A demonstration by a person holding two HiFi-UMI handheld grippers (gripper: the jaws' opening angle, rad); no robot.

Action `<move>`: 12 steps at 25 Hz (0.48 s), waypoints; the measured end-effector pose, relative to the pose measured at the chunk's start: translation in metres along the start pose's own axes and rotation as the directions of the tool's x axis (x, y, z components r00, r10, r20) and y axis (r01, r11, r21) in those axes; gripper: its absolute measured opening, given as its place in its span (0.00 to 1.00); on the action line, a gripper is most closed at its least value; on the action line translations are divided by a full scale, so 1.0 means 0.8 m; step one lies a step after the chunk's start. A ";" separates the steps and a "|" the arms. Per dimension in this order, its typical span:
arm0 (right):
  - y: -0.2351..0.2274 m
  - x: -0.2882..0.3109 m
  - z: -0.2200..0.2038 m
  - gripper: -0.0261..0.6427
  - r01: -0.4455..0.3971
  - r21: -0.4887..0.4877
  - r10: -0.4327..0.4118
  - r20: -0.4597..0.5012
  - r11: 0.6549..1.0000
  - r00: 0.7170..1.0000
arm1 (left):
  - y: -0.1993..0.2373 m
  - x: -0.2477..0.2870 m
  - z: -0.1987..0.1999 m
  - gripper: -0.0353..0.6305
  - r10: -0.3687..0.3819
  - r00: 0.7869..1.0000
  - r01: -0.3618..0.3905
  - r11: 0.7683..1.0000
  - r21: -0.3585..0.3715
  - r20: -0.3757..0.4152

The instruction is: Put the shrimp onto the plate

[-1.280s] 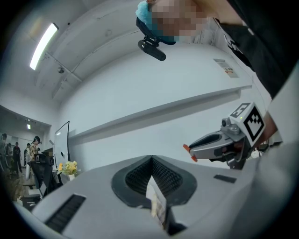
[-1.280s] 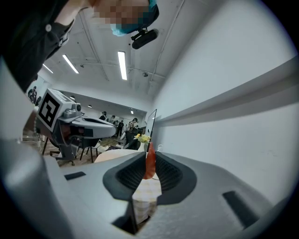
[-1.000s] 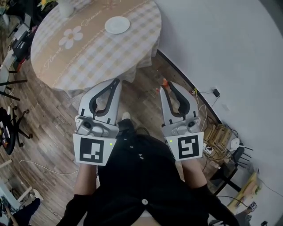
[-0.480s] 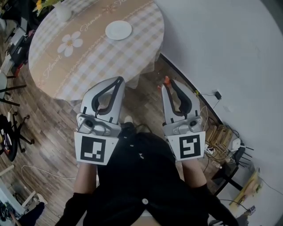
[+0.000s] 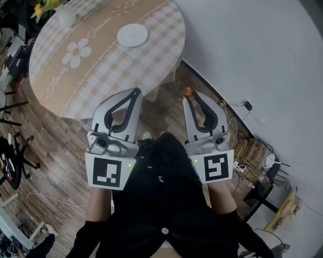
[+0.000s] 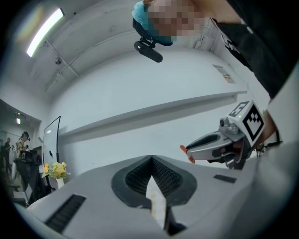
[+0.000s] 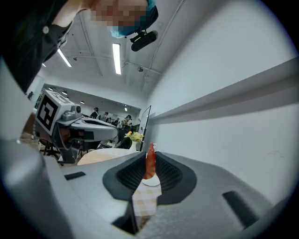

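A small white plate (image 5: 132, 35) lies on the round checked table (image 5: 101, 60) far ahead of both grippers. An orange shrimp (image 7: 150, 162) is pinched between the jaws of my right gripper (image 5: 187, 95), and its tip (image 5: 188, 92) sticks out past the fingertips, over the wooden floor beside the table. My left gripper (image 5: 136, 92) is shut with nothing in it, at the table's near edge. Through the gap in the right gripper view I see part of the plate (image 7: 150, 181) and checked cloth. The right gripper (image 6: 187, 150) also shows in the left gripper view.
A white vase with yellow flowers (image 5: 64, 15) stands at the table's far left. A white wall (image 5: 252, 50) runs along the right, with cables and boxes (image 5: 252, 151) at its foot. Chairs and gear (image 5: 10, 151) stand on the wooden floor at the left.
Both grippers stay shut and keep their place in the view. The table and plate have shifted slightly left as the head camera moved.
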State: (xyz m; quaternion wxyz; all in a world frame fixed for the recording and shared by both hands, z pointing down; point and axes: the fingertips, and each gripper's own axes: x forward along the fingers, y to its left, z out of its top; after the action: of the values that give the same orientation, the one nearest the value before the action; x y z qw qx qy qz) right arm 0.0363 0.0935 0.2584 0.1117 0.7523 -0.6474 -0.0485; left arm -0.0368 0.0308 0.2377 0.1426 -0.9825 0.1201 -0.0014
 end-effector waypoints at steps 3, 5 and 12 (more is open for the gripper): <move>0.002 0.007 0.002 0.11 -0.013 -0.007 0.013 0.000 1.000 1.000 | 0.005 -0.002 -0.003 0.06 0.008 1.000 -0.008 1.000 0.014 -0.006; 0.003 0.012 0.003 0.11 -0.025 -0.012 0.025 0.003 1.000 1.000 | 0.009 -0.005 -0.006 0.06 0.023 1.000 -0.023 1.000 0.008 -0.014; -0.003 0.033 0.001 0.11 -0.073 -0.009 0.073 0.017 0.997 0.997 | 0.025 0.001 -0.014 0.06 0.079 0.996 -0.079 0.997 0.013 -0.040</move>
State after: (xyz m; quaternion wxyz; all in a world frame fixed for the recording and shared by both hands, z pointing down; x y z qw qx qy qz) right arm 0.0423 0.0677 0.2586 0.1111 0.7273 -0.6752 -0.0535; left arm -0.0413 0.0092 0.2426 0.1459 -0.9759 0.1616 -0.0164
